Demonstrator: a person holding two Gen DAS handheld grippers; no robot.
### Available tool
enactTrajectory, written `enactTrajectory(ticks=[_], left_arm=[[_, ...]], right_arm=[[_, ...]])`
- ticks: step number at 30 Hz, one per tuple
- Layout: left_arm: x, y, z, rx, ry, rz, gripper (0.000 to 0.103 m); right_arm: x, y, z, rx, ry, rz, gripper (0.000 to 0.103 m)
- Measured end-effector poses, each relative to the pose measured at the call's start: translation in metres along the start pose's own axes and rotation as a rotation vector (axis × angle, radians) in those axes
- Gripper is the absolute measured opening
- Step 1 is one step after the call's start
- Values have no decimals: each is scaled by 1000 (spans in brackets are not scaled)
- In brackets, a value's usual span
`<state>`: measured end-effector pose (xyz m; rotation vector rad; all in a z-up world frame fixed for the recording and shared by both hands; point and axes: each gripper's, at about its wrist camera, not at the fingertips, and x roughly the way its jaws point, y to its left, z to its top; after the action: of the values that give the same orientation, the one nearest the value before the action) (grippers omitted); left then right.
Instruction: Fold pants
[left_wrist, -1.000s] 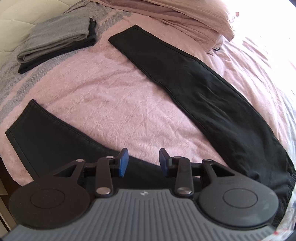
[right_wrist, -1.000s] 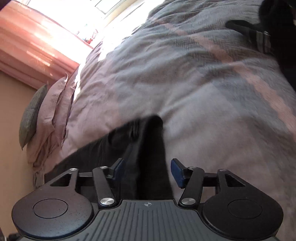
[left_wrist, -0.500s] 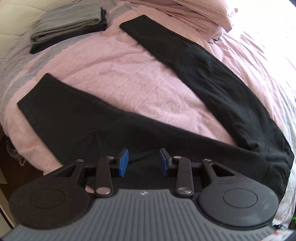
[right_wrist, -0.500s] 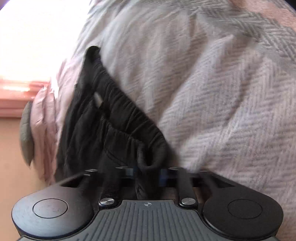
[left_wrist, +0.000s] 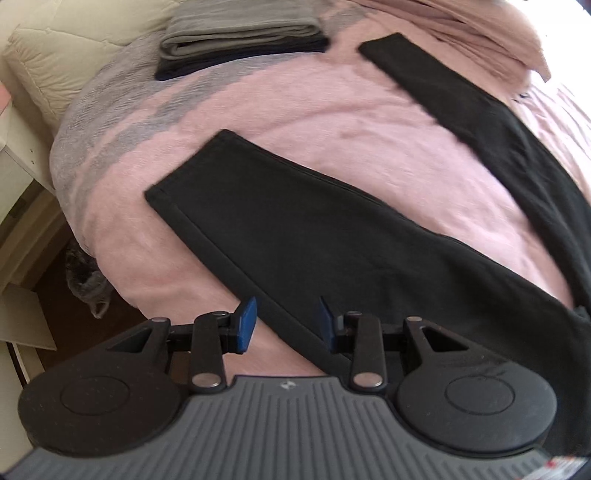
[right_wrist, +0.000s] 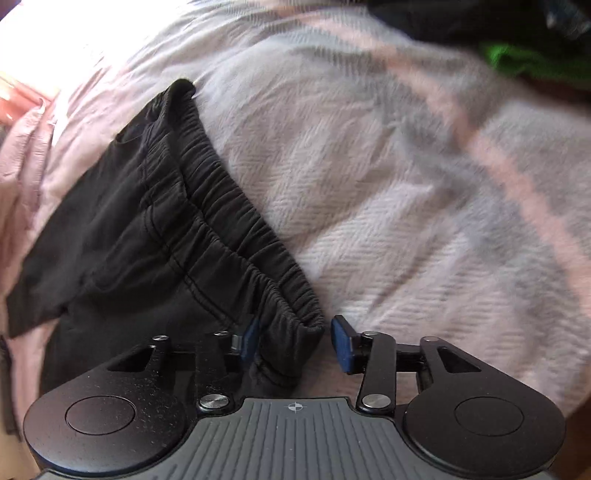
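Observation:
Black pants (left_wrist: 332, 236) lie spread in a V on the pink blanket (left_wrist: 295, 110). The near leg's hem (left_wrist: 184, 192) points toward the bed's left edge, and the far leg's hem (left_wrist: 388, 48) lies by the pillows. My left gripper (left_wrist: 287, 325) hovers open over the lower edge of the near leg, gripping nothing. In the right wrist view the elastic waistband (right_wrist: 229, 206) runs diagonally. Its near corner (right_wrist: 295, 332) sits between the fingers of my open right gripper (right_wrist: 297, 341), and the pads are not pressed on it.
A folded stack of grey and dark clothes (left_wrist: 240, 40) sits at the back left. Pink pillows (left_wrist: 461, 26) lie at the back right. The bed drops off at the left to dark floor (left_wrist: 74, 302) and white furniture (left_wrist: 14, 155). Dark and green items (right_wrist: 517, 62) lie beyond the blanket.
My left gripper has travelled left along the near leg toward its hem. My right gripper, blurred and close on the waistband half a second ago, now stands open around its corner.

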<state>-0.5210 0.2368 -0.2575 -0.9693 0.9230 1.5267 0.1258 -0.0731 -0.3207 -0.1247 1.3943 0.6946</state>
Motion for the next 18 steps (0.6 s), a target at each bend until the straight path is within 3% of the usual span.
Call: enactTrajectory(ticks=[7,11,15,16,18], left_arm=[[59,79,36,-140,29,30,33],[94,126,51,-254,57,2,35],[117,159,53,-399,55,-122,35],[121,165,53,-428,53,-154,28],[120,176,52,-471,27,-231,4]], right_arm=[[-5,14,-44,242,-75,-114,47],[-6,35,-67,265,-91,-161,47],[2,57,-85,272,-85,-192,47],[3,63,-89,269,-84,-194,47],[7,76,-96,244,-85,-204,47]])
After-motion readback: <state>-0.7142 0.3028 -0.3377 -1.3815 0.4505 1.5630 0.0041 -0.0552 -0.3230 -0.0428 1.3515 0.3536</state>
